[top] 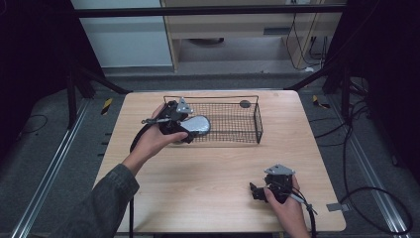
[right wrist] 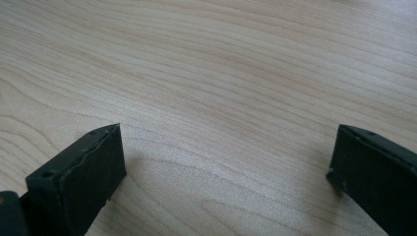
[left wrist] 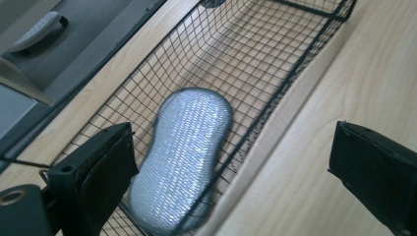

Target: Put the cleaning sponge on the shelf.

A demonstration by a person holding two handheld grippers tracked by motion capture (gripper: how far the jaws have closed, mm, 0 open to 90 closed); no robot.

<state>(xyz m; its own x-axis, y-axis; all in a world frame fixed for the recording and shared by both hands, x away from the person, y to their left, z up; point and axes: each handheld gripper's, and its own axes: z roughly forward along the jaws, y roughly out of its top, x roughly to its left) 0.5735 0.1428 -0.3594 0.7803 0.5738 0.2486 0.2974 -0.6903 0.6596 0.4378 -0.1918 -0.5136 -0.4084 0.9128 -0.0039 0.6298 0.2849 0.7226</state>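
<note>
Sponge (left wrist: pixel 184 157) in basket's (top: pixel 258 121) left end

Silver sponge in a wire basket

A silvery, peanut-shaped scrubbing sponge (left wrist: pixel 184 157) lies flat on the floor of a black wire basket (left wrist: pixel 290 81), at its left end on the wooden table (top: pixel 208 183). Its woven surface glints, and one end touches the basket's mesh wall.

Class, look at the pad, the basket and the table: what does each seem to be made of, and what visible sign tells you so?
Scouring pad: seemingly a silvery woven metallic fabric, judging by its glinting fine weave; possibly sponge inside.
Wire basket: thin black wire, probably coated metal, formed into an open grid.
Table: pale wood or wood-look laminate, matte, with clear grain lines.
</note>
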